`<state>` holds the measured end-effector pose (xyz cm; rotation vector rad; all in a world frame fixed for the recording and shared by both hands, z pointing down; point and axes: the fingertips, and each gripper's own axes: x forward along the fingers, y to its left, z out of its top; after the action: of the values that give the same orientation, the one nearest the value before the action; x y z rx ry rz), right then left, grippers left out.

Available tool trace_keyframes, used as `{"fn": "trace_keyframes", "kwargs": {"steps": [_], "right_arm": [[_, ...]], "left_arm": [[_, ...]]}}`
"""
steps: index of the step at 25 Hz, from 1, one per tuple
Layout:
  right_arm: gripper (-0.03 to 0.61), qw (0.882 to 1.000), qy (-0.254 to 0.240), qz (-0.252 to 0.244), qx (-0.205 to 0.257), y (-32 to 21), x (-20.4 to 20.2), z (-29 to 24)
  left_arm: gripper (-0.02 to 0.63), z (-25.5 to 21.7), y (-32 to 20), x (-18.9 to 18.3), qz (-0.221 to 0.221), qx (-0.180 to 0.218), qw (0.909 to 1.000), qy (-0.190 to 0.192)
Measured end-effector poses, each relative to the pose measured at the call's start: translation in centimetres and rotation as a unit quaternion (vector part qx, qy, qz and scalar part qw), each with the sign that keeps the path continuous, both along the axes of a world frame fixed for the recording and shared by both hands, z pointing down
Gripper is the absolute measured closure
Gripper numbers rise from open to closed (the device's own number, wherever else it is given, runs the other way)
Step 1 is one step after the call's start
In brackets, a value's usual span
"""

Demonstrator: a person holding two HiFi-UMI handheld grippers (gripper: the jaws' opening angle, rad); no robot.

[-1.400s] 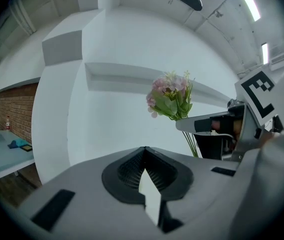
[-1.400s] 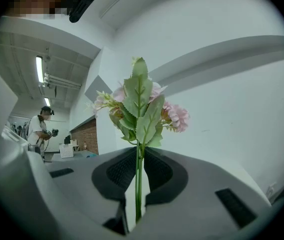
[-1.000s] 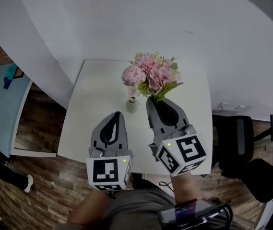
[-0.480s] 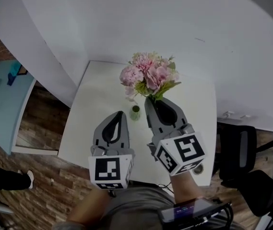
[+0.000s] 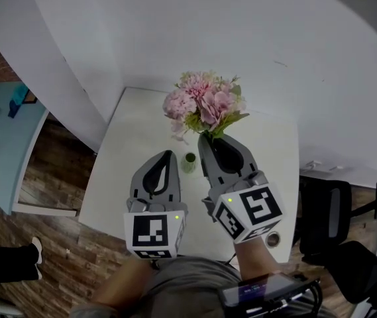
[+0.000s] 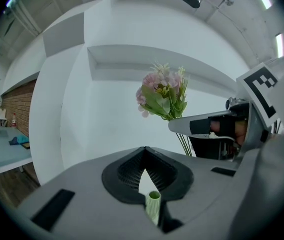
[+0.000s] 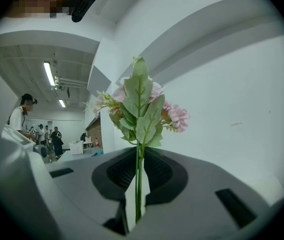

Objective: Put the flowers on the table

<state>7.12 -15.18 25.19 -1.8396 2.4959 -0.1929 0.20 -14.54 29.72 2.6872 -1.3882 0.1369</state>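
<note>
Head view, nearest first: left claw (image 5: 166, 154) tips drawn together, clamping nothing, hovering over white rectangular worktop (image 5: 132, 138). Right claw (image 5: 208, 138) clamped on thin green stems of pink artificial flower bunch (image 5: 205, 105). Blooms upright above worktop, not set down. Small pale-green narrow vase (image 5: 189, 162) stands on worktop, between claws. Step, by my reading: bringing bunch to vase. Next: line stems over narrow mouth, lower, then release.

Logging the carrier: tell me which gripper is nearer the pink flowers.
Right. The right gripper is shut on the pink flowers at the stems, blooms just beyond its tips. The left gripper is apart, lower left of them in the head view.
</note>
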Motion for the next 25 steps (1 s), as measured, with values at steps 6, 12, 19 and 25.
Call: {"fn": "trace_keyframes", "kwargs": {"steps": [6,12,19,25], "right_arm": [[0.541,1.000,-0.005,0.008,0.010,-0.4,0.1,0.1],[0.541,1.000,-0.002,0.018,0.011,-0.7,0.4,0.6],[0.541,1.000,-0.015,0.019,0.016,-0.9,0.5,0.4],[0.541,0.999,-0.019,0.026,0.035,-1.1,0.4,0.3]], "left_arm": [[0.606,0.0,-1.0,0.2,0.011,0.002,0.9999,0.011],[0.606,0.9,-1.6,0.8,0.030,-0.007,0.9992,0.026],[0.606,2.0,-2.3,1.9,0.051,-0.022,0.9979,0.033],[0.606,3.9,-2.9,1.6,0.058,-0.036,0.9969,0.038]]}}
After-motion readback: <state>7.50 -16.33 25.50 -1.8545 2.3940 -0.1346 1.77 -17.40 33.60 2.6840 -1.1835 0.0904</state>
